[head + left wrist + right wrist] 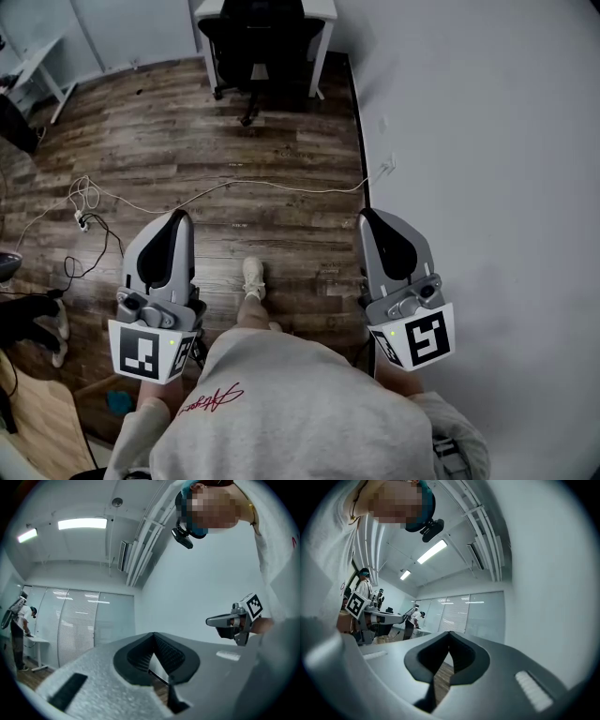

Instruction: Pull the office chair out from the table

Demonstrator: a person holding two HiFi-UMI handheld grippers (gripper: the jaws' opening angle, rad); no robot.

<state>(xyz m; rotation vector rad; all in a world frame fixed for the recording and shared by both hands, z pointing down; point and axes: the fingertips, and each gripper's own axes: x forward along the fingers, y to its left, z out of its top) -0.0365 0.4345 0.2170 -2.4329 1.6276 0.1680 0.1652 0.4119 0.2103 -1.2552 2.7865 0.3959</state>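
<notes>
A black office chair (260, 49) stands tucked under a white table (323, 11) at the far end of the room, top middle of the head view. My left gripper (175, 217) and right gripper (367, 216) are held side by side over the wooden floor, far short of the chair. Both are shut with nothing between the jaws. In the left gripper view my left gripper (153, 634) points slightly upward at a white wall and glass partitions, and the right gripper (208, 620) shows at its right. The right gripper view has my right gripper (449, 633) aimed the same way.
A white wall (487, 141) runs close along the right, with a cable (281, 187) from its socket trailing across the floor to a power strip (82, 221). My own shoe (252, 277) is between the grippers. Another white desk (37, 70) stands at far left. People stand by desks (18, 620) in the background.
</notes>
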